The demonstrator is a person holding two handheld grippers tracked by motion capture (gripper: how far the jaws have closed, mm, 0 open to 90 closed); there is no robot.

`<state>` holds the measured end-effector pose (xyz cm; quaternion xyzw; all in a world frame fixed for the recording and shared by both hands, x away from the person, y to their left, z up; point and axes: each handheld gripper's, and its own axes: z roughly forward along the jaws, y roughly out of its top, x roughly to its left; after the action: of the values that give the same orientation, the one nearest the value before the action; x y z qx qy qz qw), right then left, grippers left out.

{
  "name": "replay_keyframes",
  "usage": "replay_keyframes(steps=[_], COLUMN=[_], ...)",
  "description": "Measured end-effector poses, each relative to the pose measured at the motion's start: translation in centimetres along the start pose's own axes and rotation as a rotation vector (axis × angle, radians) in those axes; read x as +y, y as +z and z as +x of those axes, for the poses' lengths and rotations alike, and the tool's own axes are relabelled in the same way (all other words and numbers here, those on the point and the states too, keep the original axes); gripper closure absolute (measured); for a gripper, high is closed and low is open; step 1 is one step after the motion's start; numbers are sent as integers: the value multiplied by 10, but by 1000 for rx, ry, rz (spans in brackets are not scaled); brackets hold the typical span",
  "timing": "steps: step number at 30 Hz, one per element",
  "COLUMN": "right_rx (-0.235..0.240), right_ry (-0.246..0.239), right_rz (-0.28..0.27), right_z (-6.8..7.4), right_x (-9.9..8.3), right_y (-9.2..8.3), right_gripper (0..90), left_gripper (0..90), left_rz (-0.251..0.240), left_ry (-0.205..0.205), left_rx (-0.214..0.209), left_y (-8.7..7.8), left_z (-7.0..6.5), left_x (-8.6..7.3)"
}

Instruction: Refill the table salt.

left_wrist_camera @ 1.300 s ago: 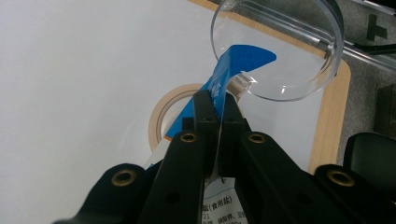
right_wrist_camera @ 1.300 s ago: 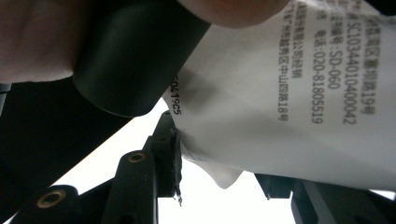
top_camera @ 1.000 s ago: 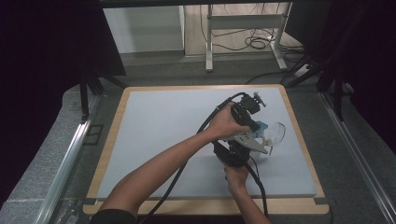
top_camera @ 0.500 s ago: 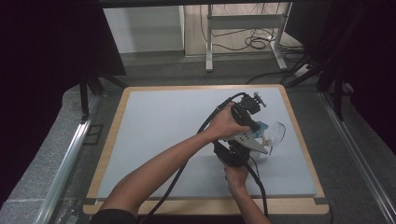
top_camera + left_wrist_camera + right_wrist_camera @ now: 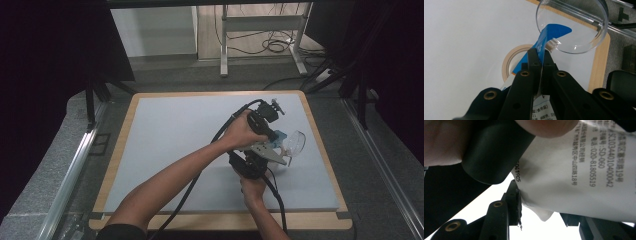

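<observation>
The desk has a big pale mat on it. Near its right edge, the clear bowl is tipped on its side. The blue and white bag pokes its open blue top into the bowl. I cannot see anything else inside the bowl. A tape ring lies flat just beside it. The left tongs are clamped tight on the bag. The right tongs hold the bag's white bottom end.

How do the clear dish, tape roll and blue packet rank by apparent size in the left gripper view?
1. clear dish
2. tape roll, partly hidden
3. blue packet, partly hidden; order against the tape unsure
</observation>
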<state>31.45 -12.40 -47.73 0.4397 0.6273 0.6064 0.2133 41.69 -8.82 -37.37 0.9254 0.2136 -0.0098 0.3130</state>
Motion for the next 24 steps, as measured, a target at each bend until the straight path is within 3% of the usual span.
replay_keyframes(steps=[24], right_rx=[-2], right_ry=[3], right_rz=[-18], right_z=[-2], right_x=[4], right_y=[-2], right_gripper=[599], left_gripper=[900], left_rz=[14], left_ry=[8], left_rx=[3], left_y=[1], left_z=[0], left_x=[3])
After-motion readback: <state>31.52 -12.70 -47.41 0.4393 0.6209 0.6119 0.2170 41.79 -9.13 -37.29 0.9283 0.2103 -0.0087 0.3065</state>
